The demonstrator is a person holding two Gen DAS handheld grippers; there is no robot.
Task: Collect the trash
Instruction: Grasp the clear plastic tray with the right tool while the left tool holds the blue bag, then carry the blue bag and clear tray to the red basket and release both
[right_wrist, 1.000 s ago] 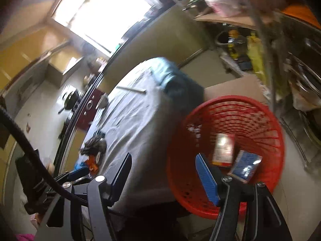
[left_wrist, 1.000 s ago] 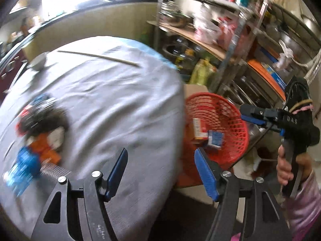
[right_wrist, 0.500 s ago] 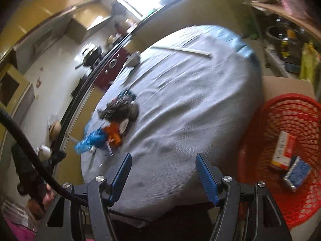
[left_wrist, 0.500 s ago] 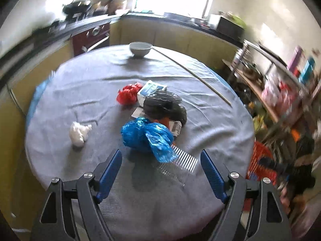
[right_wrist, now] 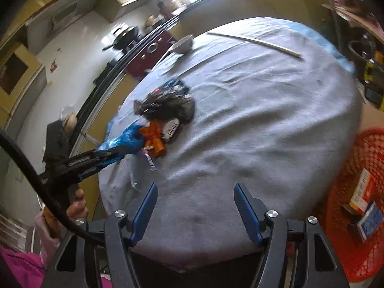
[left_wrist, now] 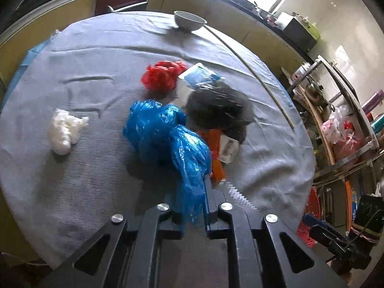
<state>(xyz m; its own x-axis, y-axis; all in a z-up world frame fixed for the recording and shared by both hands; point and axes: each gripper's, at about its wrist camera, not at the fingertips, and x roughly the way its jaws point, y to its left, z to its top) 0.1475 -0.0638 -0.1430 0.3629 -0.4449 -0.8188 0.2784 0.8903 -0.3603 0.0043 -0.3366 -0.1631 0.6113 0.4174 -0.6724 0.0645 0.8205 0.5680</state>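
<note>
My left gripper is shut on the near end of a crumpled blue plastic bag on the round grey-clothed table; it also shows in the right wrist view. Behind the bag lie a black bag, a red bag, an orange wrapper, a white-and-blue box and a white tissue wad. My right gripper is open and empty over the table's near edge. The red trash basket stands at its right, holding two small boxes.
A white bowl and a long thin stick lie at the table's far side. A clear ribbed plastic piece lies by my left gripper. Metal shelves with bags and bottles stand to the right. Kitchen counters ring the table.
My left gripper swung from the basket side to the trash pile and closed on the blue bag. My right gripper turned from over the basket toward the table and stayed open.
</note>
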